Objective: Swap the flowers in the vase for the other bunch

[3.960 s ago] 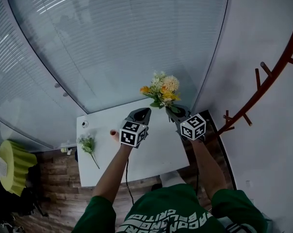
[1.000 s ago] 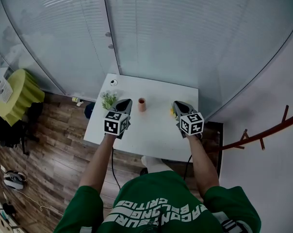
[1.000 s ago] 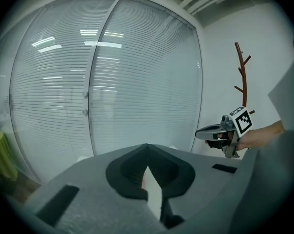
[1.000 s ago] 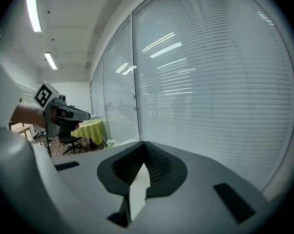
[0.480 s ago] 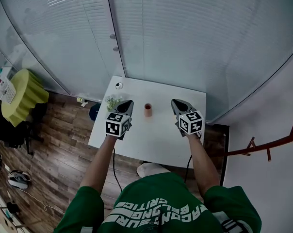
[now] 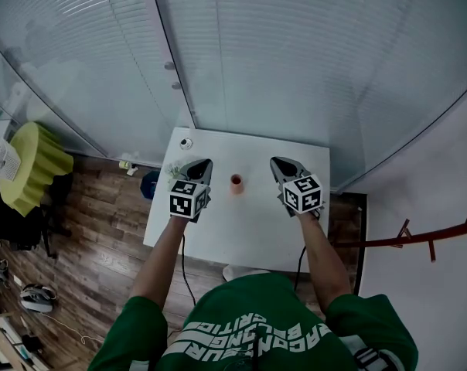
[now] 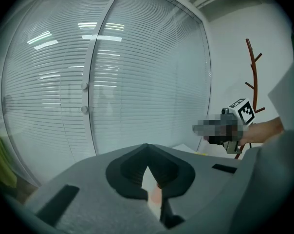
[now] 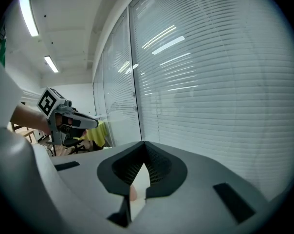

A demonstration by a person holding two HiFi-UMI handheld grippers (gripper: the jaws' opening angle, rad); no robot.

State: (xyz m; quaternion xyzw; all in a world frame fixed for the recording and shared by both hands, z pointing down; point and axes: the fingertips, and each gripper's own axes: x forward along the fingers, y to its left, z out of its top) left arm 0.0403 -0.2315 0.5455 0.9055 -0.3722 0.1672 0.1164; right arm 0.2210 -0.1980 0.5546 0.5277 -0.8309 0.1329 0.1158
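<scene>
Left tongs (image 6: pixel 199 163) and right tongs (image 6: pixel 277 163): both pressed together and empty, flanking the small terracotta-coloured cylindrical vase (image 6: pixel 236 182), which stands apparently flowerless on the white rectangular table (image 6: pixel 249 230). Green leafy bunch (image 6: pixel 172 170) lies just beside the left tongs. Recommendation: spread those jaws, then pinch low on the stems.

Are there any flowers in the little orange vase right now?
No, the vase stands on the white table with no stems or blooms sticking out of its top.
</scene>
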